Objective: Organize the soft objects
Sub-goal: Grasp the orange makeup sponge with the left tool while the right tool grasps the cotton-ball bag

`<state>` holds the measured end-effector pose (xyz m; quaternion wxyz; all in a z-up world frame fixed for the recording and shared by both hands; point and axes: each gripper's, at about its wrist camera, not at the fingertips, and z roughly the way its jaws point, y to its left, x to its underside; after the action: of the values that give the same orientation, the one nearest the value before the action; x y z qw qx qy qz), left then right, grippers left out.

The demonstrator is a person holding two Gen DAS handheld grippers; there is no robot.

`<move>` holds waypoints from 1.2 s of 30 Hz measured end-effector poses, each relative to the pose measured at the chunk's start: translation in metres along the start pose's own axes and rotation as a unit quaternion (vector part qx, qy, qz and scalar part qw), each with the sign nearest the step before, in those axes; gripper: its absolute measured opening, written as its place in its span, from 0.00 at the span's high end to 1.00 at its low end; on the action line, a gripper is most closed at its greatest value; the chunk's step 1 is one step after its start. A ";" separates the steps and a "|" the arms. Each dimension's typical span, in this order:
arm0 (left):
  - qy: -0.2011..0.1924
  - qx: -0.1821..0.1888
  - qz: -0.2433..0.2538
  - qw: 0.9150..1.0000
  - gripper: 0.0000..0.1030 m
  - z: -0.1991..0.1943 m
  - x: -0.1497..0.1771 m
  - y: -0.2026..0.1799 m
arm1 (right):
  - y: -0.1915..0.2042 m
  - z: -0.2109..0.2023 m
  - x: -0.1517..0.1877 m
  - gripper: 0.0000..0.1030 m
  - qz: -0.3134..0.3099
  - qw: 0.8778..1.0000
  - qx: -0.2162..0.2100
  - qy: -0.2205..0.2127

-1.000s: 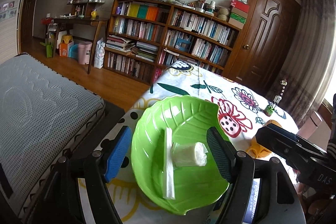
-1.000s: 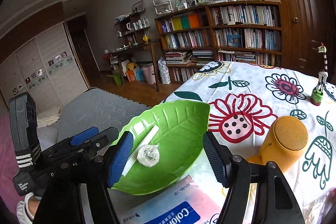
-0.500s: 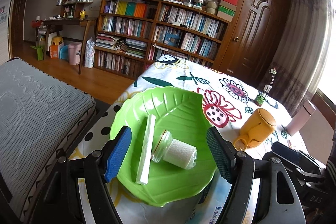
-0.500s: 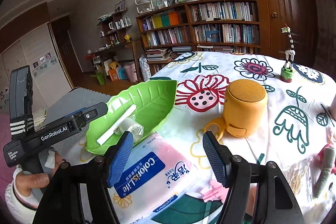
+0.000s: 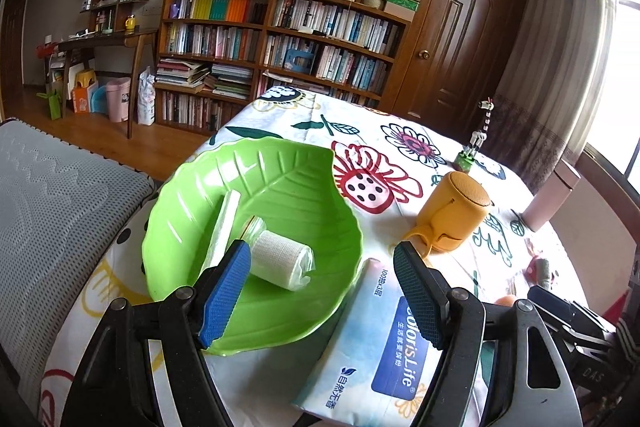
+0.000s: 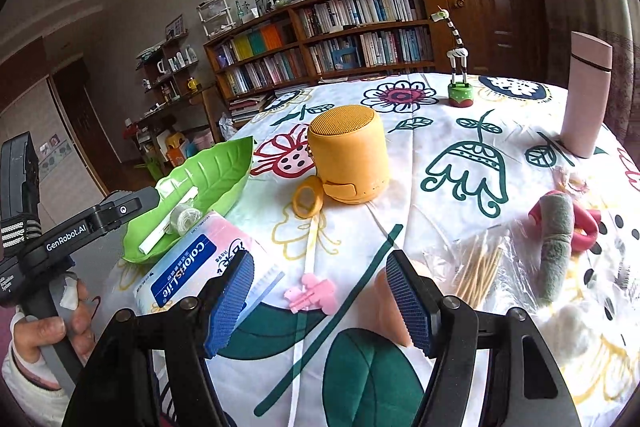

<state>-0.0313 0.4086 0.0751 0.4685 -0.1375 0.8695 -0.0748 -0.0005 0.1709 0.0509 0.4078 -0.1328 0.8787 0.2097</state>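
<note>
Right gripper [image 6: 320, 297]: spread wide, empty, hovering low over floral tablecloth [image 6: 460, 131].
Left gripper [image 5: 322, 289]: spread, empty, poised at near rim of green leaf dish [image 5: 296, 187].
Gauze roll [image 5: 282, 263]: lying in dish, wrapped in film, beside flat white packet [image 5: 222, 227]; soft, light, film probably slippery.
Tissue pack [image 6: 192, 263]: touching dish edge; squashy, light; best pinched across narrow side.
Grey plush [image 6: 554, 247]: far right of table, limp; grip mid-body.
Cotton swab bag [image 6: 476, 267]: crinkly, loose; take by bunched film.
Hand [image 6: 44, 331]: wrapped round left handle, tool tilted down toward dish.
</note>
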 end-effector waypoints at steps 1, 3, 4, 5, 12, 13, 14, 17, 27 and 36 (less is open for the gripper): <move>0.002 0.002 0.004 1.000 0.27 0.000 0.001 -0.004 | -0.004 -0.002 0.002 0.30 0.004 1.000 0.002 0.001; 0.006 0.006 0.011 1.000 0.27 0.000 0.003 -0.011 | -0.012 -0.005 0.005 0.30 0.013 1.000 0.008 0.002; 0.008 0.009 0.015 1.000 0.27 0.001 0.003 -0.015 | -0.016 -0.007 0.007 0.30 0.018 1.000 0.012 0.002; 0.010 0.011 0.019 1.000 0.27 0.001 0.004 -0.019 | -0.021 -0.009 0.008 0.30 0.023 1.000 0.015 0.002; 0.024 0.031 0.050 0.998 0.27 0.006 0.008 -0.051 | -0.048 -0.020 0.017 0.30 0.052 0.998 0.037 -0.004; 0.027 0.033 0.055 0.998 0.27 0.007 0.009 -0.056 | -0.051 -0.022 0.018 0.30 0.054 0.998 0.039 -0.005; 0.030 0.036 0.059 0.997 0.27 0.009 0.010 -0.061 | -0.054 -0.023 0.019 0.30 0.056 0.998 0.041 -0.006; 0.038 0.046 0.073 0.996 0.27 0.012 0.014 -0.074 | -0.062 -0.029 0.022 0.30 0.060 0.997 0.050 -0.011; 0.065 0.077 0.121 0.987 0.27 0.024 0.028 -0.126 | -0.094 -0.049 0.032 0.30 0.085 0.993 0.081 -0.024; 0.097 0.107 0.152 0.978 0.27 0.040 0.044 -0.166 | -0.122 -0.068 0.037 0.30 0.103 0.988 0.110 -0.038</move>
<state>0.0074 0.2375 0.0613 0.3998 0.0549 0.9086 -0.1082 -0.0194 0.0297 0.0301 0.4294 0.0122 0.8892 0.1574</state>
